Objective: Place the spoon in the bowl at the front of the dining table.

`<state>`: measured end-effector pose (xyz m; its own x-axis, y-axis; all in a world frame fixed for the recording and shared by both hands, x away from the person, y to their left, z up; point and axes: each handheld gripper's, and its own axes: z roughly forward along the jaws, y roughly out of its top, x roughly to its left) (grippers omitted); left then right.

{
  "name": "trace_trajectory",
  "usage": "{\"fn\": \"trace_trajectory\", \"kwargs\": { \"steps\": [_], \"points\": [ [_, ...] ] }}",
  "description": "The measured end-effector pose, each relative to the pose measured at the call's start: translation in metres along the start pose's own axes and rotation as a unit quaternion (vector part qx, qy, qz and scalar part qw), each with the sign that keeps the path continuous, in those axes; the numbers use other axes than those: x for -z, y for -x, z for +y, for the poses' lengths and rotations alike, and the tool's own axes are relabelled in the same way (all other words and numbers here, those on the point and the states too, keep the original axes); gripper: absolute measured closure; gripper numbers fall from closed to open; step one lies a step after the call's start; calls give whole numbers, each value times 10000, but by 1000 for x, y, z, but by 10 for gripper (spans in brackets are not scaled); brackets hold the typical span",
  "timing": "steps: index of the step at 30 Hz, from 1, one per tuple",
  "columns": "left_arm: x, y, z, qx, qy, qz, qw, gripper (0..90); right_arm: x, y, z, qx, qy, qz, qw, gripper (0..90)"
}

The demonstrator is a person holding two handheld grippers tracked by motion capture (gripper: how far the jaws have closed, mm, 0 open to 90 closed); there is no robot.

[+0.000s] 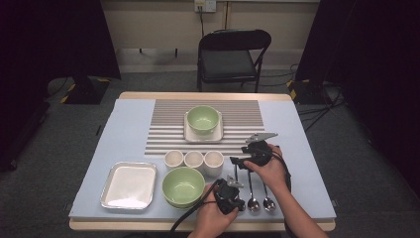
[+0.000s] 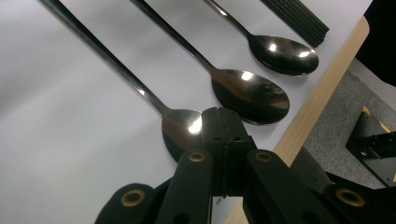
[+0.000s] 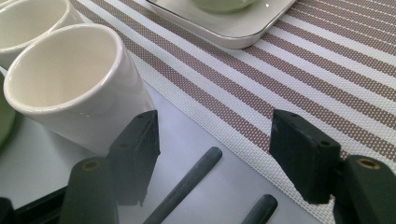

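So the thing that matters here is the 3 spoons (image 1: pixel 253 191) lying side by side just right of the near green bowl (image 1: pixel 183 185), handles running straight away from the person toward the striped mat (image 1: pixel 163 133), bowls of the spoons at the table's near edge. The right gripper (image 1: pixel 241 161) sits at the far end of those handles, right beside the nearest white cup (image 3: pixel 74 79), and its jaws are spread wide with nothing in them; in the right gripper view 2 dark handle tips (image 3: pixel 184 184) lie on the table between and just below the jaws, pointing up along the gripper's line, so it'd have to come down and close across a handle, not along it. The left gripper (image 1: pixel 240 201) is down at the bowl end, jaws pressed together and empty, hanging right over the bowl of the first spoon (image 2: pixel 180 128), the one closest to the green bowl. I'd say the right one is better placed for a handle grab. No brands, labels or writing I can read anywhere.
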<state>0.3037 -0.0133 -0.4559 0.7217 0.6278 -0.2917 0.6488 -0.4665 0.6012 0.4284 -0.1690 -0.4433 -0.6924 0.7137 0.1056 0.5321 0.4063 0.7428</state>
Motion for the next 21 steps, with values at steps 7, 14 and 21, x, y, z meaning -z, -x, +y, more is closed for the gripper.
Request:
{"fn": "trace_trajectory", "kwargs": {
  "steps": [7,14,21],
  "points": [
    [-2,0,-3,5,-81,39,10000,900,0,0,-2,-6,-1,8,10000,330],
    [-3,0,-4,-10,-47,59,10000,900,-1,0,-3,6,-41,9,10000,331],
    [-3,2,-6,-32,-25,137,9999,900,0,-1,-4,-48,-30,53,10000,376]
  ]
}}
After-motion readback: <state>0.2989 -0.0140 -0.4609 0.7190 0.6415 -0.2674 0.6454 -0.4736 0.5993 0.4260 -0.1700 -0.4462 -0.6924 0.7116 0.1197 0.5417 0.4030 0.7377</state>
